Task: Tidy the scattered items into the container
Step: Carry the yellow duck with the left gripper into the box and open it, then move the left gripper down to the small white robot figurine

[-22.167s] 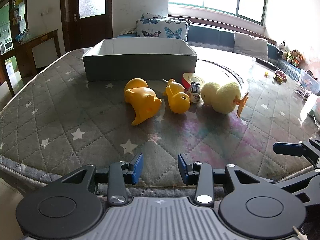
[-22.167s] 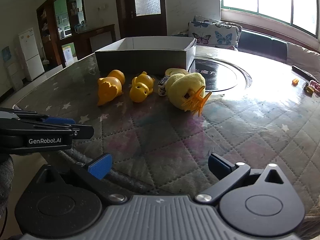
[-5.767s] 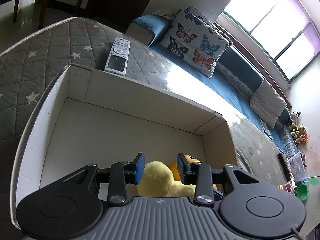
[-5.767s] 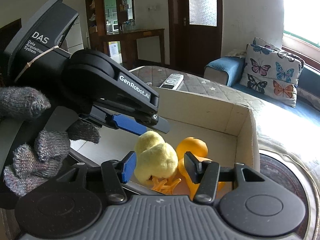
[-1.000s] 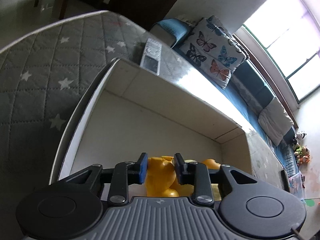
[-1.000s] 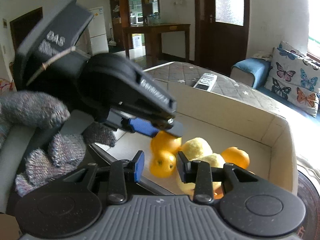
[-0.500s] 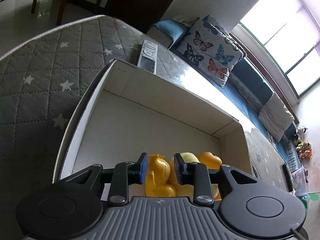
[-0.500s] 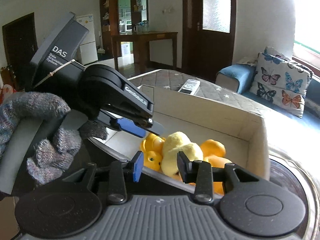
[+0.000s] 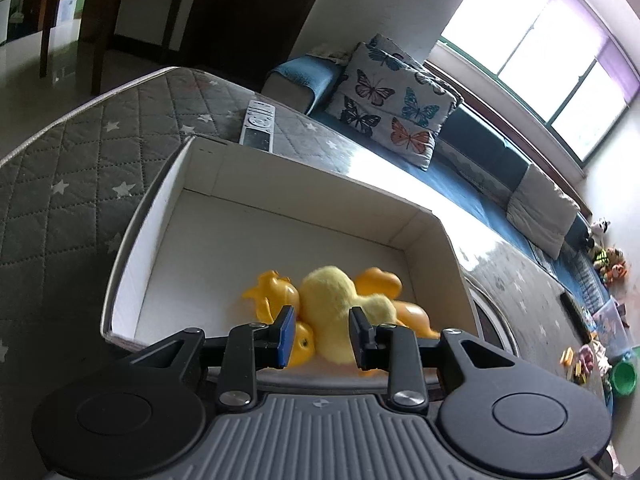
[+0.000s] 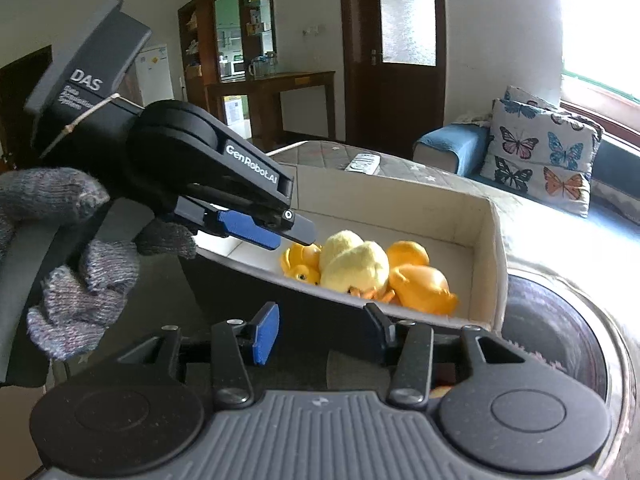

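Left gripper [image 9: 322,334] hovering part-open, gripping nothing, over the ducks [image 9: 332,296] piled near the box's [image 9: 132,240] right wall; right gripper [image 10: 322,334] too (dipping could snag the plush one).

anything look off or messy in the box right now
Nothing damaged or spilled. The plush duck and both rubber ducks lie tumbled together at one end of the box, none upright; the remote sits outside it.

Home living room; sofa [image 9: 472,152], cushions [image 9: 394,116]

Blown-out window [image 9: 540,32] glare, fisheye warp
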`<state>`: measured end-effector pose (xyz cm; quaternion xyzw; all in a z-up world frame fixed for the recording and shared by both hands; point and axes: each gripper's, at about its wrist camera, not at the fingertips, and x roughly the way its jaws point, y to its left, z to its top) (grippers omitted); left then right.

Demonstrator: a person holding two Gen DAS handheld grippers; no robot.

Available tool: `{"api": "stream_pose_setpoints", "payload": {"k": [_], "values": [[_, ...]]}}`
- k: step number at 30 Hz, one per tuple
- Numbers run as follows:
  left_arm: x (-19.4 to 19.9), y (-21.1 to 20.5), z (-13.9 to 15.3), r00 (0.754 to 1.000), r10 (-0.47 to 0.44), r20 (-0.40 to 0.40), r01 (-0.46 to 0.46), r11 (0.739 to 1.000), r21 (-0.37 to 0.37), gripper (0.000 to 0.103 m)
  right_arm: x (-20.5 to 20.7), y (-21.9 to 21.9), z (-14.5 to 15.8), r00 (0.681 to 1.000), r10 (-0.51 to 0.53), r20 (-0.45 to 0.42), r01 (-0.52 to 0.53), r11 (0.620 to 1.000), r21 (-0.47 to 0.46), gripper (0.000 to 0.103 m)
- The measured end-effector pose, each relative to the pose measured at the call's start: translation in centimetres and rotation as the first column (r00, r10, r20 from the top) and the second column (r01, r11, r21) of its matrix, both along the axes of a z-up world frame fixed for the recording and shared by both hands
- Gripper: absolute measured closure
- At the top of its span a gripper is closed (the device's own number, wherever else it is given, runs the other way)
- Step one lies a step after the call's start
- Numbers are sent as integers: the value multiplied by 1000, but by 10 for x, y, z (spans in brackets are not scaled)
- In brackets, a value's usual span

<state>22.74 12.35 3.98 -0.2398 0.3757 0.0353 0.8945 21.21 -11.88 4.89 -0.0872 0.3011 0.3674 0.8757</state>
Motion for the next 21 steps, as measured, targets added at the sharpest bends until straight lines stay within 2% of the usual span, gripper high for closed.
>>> {"api": "stream_pose_setpoints", "payload": {"k": [4,7,21], "values": [[-9,-12,0,1000,-23,4,23,1000,14,71,-8,-8,-2,1000,-18,-6,18,1000,5,53],[-18,-22,1,999,-35,27,34,998,55,71,-14,-15,-2,1000,-31,-7,31,999,10,52],[-50,-50,5,996,-83,42,81,996,46,70,-42,-48,-2,996,-93,-9,93,996,17,48]]}}
